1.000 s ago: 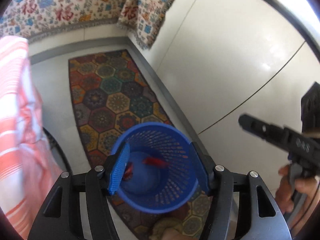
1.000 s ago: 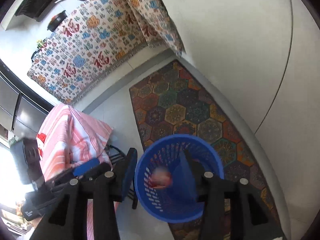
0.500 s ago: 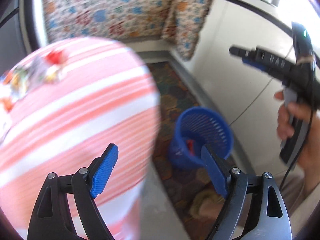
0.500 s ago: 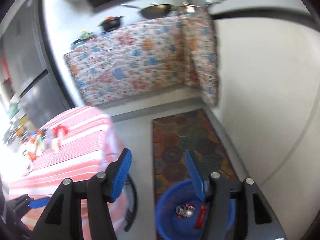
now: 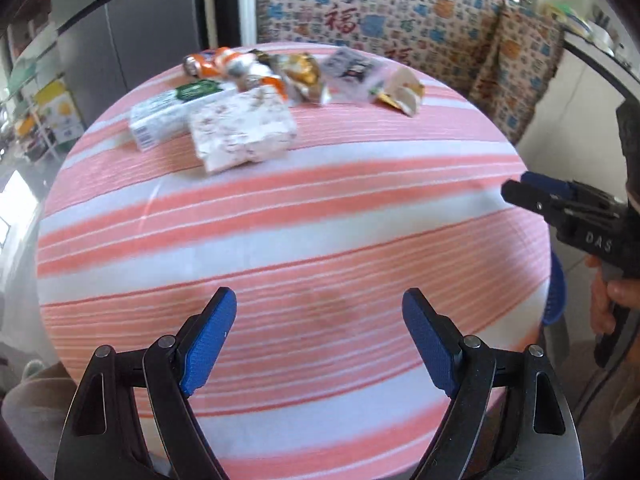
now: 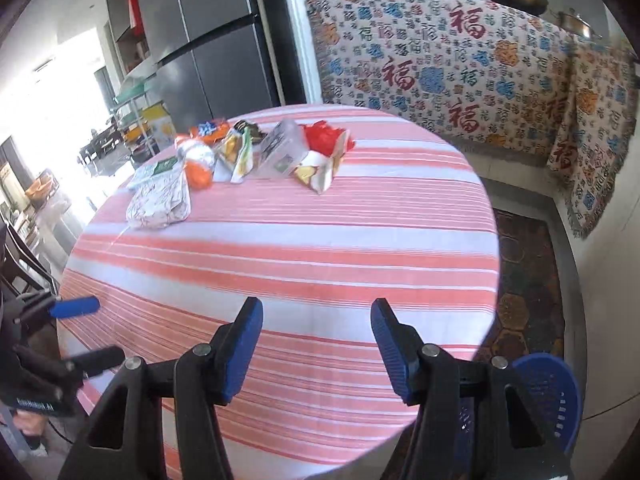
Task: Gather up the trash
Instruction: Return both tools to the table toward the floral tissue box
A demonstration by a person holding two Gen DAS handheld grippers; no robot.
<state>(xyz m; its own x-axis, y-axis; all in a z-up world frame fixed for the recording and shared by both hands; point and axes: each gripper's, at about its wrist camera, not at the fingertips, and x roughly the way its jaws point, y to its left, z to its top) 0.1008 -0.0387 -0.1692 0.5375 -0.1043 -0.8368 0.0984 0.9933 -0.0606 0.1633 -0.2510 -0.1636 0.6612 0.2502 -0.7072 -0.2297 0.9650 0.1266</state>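
Observation:
Several pieces of trash lie at the far side of the round table [image 5: 304,232]: a white patterned packet [image 5: 242,134], a green and white carton [image 5: 172,114], an orange can [image 5: 210,60], crumpled wrappers [image 5: 304,76] and a red bag [image 6: 326,138]. My left gripper [image 5: 318,340] is open and empty over the table's near edge. My right gripper [image 6: 316,344] is open and empty over the near edge too. The blue mesh bin [image 6: 554,396] stands on the floor at the table's right. The trash pile also shows in the right wrist view [image 6: 240,156].
The table has a pink and white striped cloth [image 6: 288,248]. A patterned rug [image 6: 528,280] lies on the floor to the right. A counter draped in patterned fabric [image 6: 440,64] stands behind. A dark fridge [image 6: 212,40] stands at the back left.
Both grippers have swung up and away from the blue bin to face the table top. The trash pile has come into view. Both stay open and empty.

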